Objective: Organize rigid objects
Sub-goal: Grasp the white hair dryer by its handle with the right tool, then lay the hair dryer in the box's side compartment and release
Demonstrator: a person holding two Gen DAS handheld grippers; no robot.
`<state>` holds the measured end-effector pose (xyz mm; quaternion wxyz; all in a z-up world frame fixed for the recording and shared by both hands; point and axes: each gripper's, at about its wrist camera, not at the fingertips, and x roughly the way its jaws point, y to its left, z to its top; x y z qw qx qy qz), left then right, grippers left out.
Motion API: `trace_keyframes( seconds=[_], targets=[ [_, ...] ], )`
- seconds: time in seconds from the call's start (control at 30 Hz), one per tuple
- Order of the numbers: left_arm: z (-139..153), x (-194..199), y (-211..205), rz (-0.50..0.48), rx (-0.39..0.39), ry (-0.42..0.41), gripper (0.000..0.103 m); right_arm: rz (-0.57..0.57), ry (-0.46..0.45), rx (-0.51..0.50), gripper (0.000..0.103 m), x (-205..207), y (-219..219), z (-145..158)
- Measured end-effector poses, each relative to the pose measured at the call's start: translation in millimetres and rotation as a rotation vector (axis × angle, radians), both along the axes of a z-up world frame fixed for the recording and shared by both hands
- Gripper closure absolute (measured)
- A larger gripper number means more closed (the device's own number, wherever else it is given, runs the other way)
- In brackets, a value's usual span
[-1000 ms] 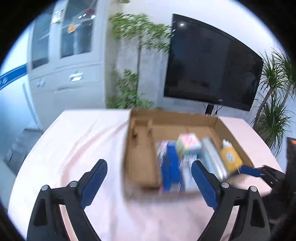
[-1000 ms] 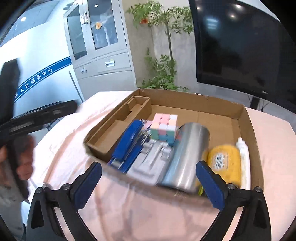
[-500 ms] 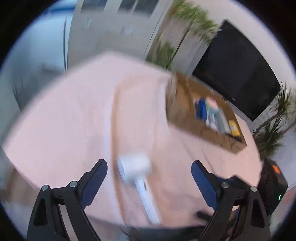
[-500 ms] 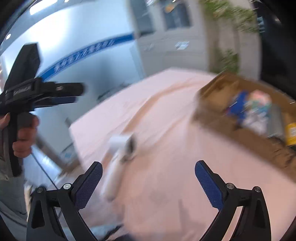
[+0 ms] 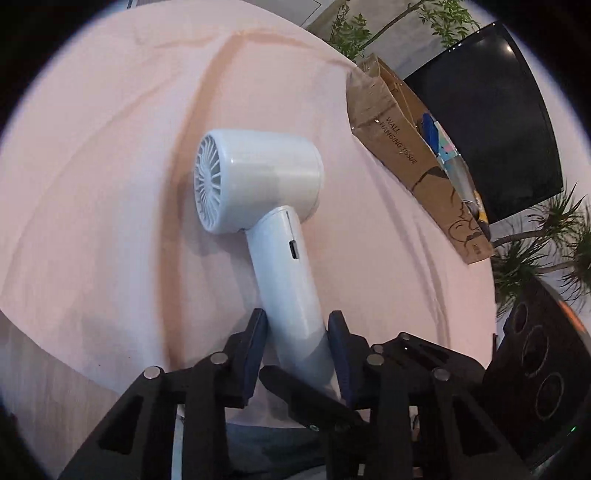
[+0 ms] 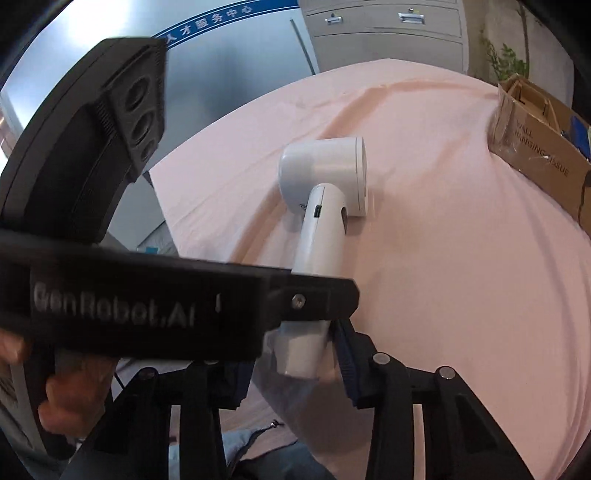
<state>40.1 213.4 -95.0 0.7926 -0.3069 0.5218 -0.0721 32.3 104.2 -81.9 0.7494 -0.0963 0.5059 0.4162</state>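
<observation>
A white handheld fan [image 5: 258, 184] lies on the pink tablecloth [image 5: 92, 147], head away from me, handle toward me. My left gripper [image 5: 297, 332] is shut on the fan's handle near its lower end. In the right wrist view the fan [image 6: 325, 184] shows too, with my right gripper [image 6: 295, 354] closed around the handle's butt end; the left gripper's black body [image 6: 147, 295] crosses in front and hides the right gripper's left finger. The cardboard box [image 5: 406, 147] with several items stands at the far right.
A black monitor [image 5: 498, 110] and potted plants [image 5: 546, 243] stand behind the box. A grey cabinet [image 6: 388, 33] stands beyond the table. The table's near edge [image 5: 55, 350] runs at lower left. The box also shows in the right wrist view [image 6: 539, 147].
Both grippers swung away from the box toward the near table edge and closed on the white fan's handle. They were open a moment ago.
</observation>
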Motion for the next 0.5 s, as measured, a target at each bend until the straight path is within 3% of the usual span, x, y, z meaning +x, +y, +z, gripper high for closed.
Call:
trace_keyframes(
  seconds=[0.13,0.23,0.33,0.5],
  targets=[
    [14,7,-13,-0.028,0.057,-0.029,0.070,-0.039,-0.030,0.012,0.073,-2,-7,10],
    [40,19,-22,-0.057,0.097,-0.097,0.070,-0.097,-0.054,0.063,0.073,14,-19,28],
    [74,45,-34,-0.100,0.120,-0.187,0.071,-0.159,-0.109,0.106,0.073,29,-31,54],
    [125,118,-48,-0.167,0.128,-0.313,0.071,-0.258,-0.220,0.148,0.073,93,-54,110]
  ],
)
